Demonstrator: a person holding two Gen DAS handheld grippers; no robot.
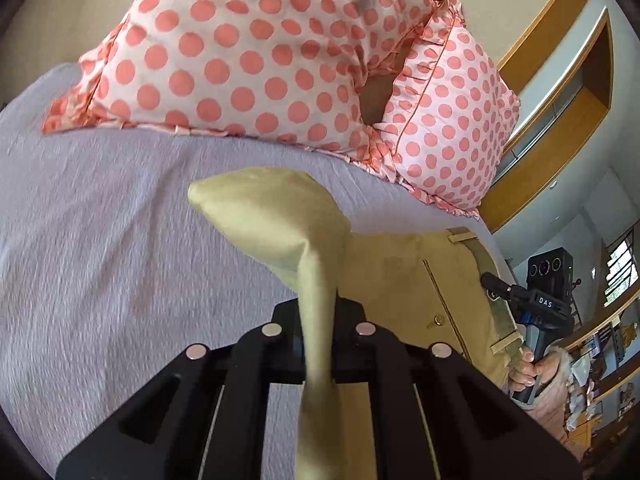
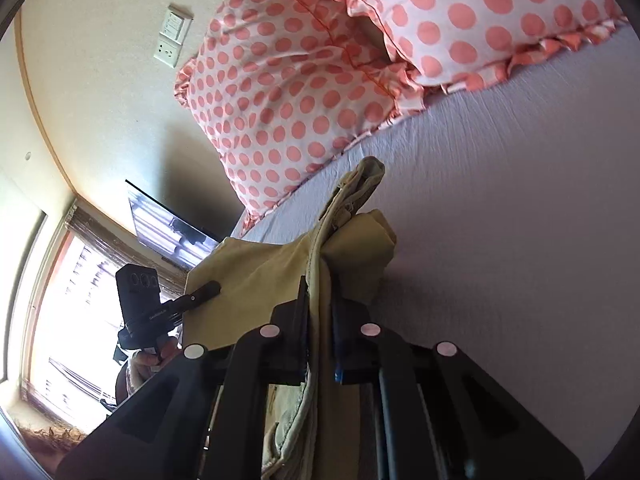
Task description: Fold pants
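The tan pants (image 1: 400, 280) hang stretched between my two grippers above the lilac bed sheet (image 1: 100, 240). My left gripper (image 1: 318, 320) is shut on a bunched fold of the pants, with a flap of cloth (image 1: 272, 216) sticking out past the fingers. The button and waistband show to the right. My right gripper (image 2: 320, 312) is shut on the waistband edge of the pants (image 2: 256, 276). Each gripper shows in the other's view: the right one (image 1: 548, 296) at the right edge, the left one (image 2: 148, 308) at the left.
Two white pillows with pink dots (image 1: 248, 52) (image 2: 288, 92) lie at the head of the bed. A wall with a socket plate (image 2: 170, 36) and a window (image 2: 72, 300) lie beyond. Wooden shelving (image 1: 568, 92) stands to the right.
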